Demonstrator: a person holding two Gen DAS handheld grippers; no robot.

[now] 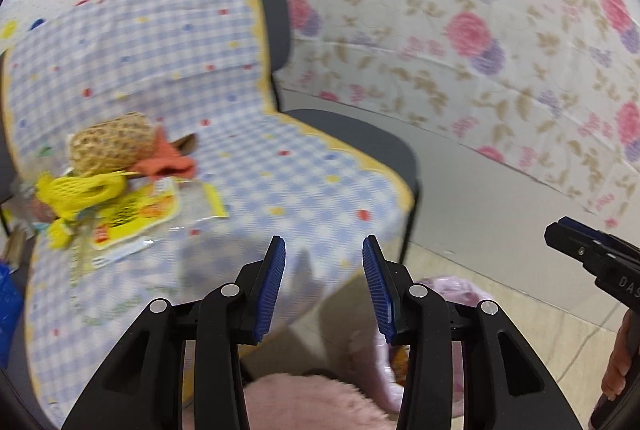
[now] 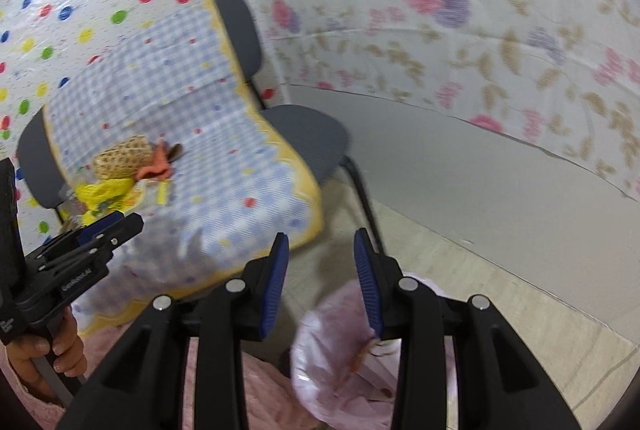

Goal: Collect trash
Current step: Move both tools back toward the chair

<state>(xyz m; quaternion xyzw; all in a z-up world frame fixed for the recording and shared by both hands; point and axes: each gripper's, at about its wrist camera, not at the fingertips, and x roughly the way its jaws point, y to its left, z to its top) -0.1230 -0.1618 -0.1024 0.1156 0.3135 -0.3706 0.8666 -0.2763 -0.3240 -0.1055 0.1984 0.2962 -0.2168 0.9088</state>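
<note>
Left gripper [image 1: 324, 286]: jaws spread apart, nothing between the blue pads; it hangs over the front edge of the chair cover, aimed down at a slant.
Right gripper [image 2: 321, 282]: jaws spread apart, nothing between the pads; it hangs over the floor and the bag, just in front of the chair.
Trash pile [image 1: 116, 169]: lies on the seat toward its left side, well apart from both grippers. In the right wrist view it lies beyond the left gripper's tip.
Pile contents: a tan net sleeve [image 1: 114, 141], an orange scrap [image 1: 168, 161] touching it, a yellow net [image 1: 80, 189] in front of them, and a yellow printed wrapper [image 1: 140, 218] with a clear edge lying flat beneath.
Chair [image 1: 276, 25]: dark grey back and seat; a second grey backrest shows at the left in the right wrist view.
Chair cover [image 1: 192, 69]: blue-and-white checked cloth with coloured dots and a yellow border, draped over backrest and seat and hanging off the front.
Bag [image 2: 332, 346]: pale pink plastic, mouth open upward, on the floor below the right gripper; something orange shows inside, too blurred to identify.
Hands: a hand [image 2: 44, 350] grips the left tool's handle; a pink fuzzy sleeve [image 1: 304, 402] shows below.
Surroundings: dotted and flowered sheets behind; pale floor [image 2: 500, 290].
Image quality: blurred.
</note>
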